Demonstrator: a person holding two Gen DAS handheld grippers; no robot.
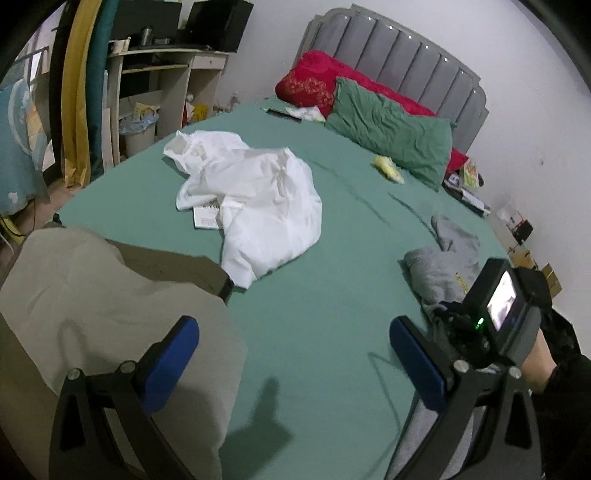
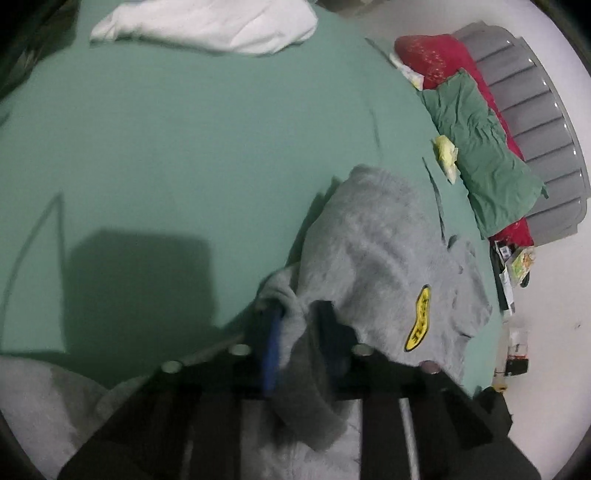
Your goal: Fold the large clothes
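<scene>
A grey sweatshirt (image 2: 380, 251) with a yellow patch (image 2: 419, 319) lies bunched at the near right of the green bed (image 2: 166, 147). My right gripper (image 2: 299, 314) is shut on a fold of its fabric and lifts it slightly. In the left wrist view the sweatshirt (image 1: 443, 266) sits to the right, behind the right gripper's body (image 1: 498, 306). My left gripper (image 1: 293, 354) is open and empty over the bare sheet (image 1: 314, 350). A crumpled white garment (image 1: 255, 199) lies mid-bed, and shows at the top of the right wrist view (image 2: 207, 26).
A beige garment (image 1: 92, 295) lies at the near left. Green pillow (image 1: 391, 129) and red pillow (image 1: 314, 81) rest against the grey headboard (image 1: 406, 55). A small yellow item (image 1: 388, 168) lies by the pillow. A desk (image 1: 166, 74) and bin (image 1: 138, 133) stand left of the bed.
</scene>
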